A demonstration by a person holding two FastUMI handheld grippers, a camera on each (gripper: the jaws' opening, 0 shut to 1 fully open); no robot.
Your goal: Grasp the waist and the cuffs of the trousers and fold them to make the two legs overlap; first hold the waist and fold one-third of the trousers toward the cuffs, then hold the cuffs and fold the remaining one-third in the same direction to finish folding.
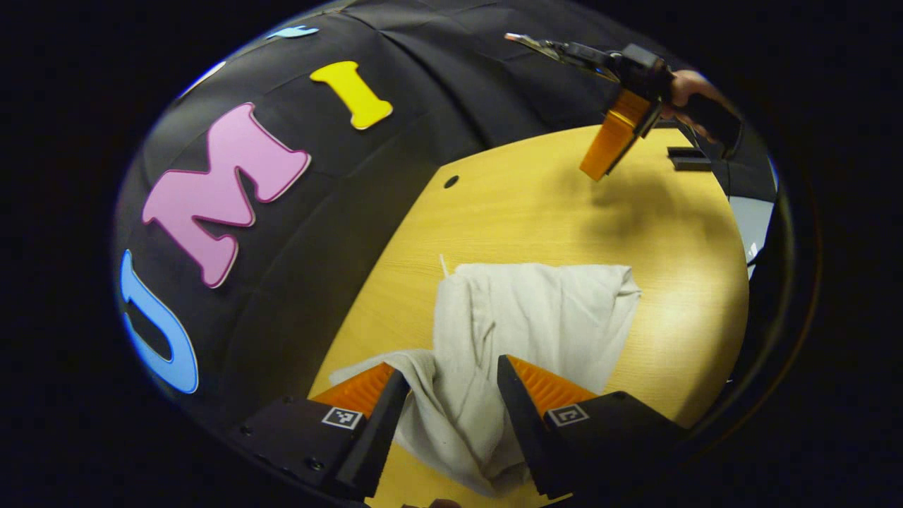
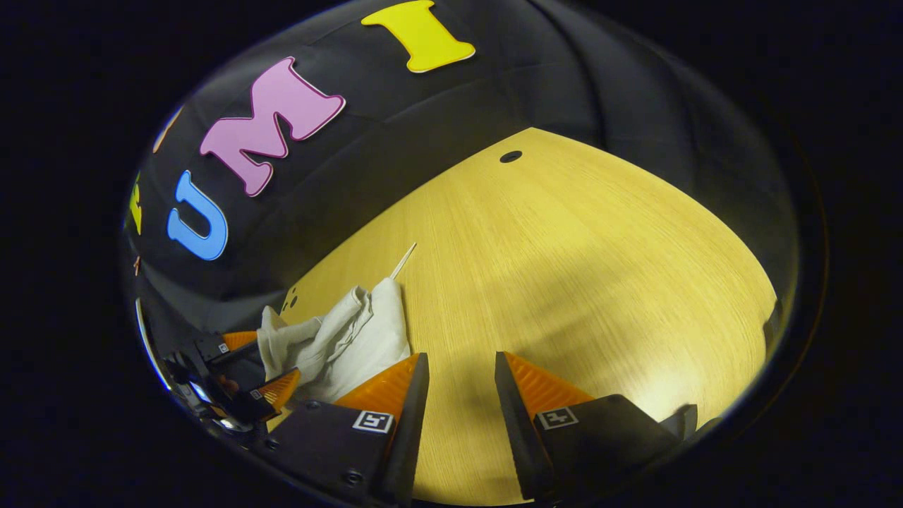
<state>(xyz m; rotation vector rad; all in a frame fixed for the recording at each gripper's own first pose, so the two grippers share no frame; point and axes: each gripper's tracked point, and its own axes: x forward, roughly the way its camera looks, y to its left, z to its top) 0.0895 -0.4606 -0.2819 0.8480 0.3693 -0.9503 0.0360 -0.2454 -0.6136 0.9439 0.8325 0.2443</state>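
Left gripper view: the trousers (image 1: 522, 331) lie bunched in a rumpled heap on the table (image 1: 536, 212), one fold running between the parted fingers of the left gripper (image 1: 451, 395), which do not press it. The right gripper (image 2: 458, 395) is lifted well clear over bare table, its fingers parted and holding nothing. Judged from the loose heap, no neat fold is finished; flattening and both thirds likely remain.

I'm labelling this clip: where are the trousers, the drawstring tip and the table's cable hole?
trousers (image 1: 536, 310), left gripper view, flat upper layer of cloth.
drawstring tip (image 2: 403, 260), right gripper view, thin cord past the cloth.
cable hole (image 2: 511, 156), right gripper view, dark hole in the table.
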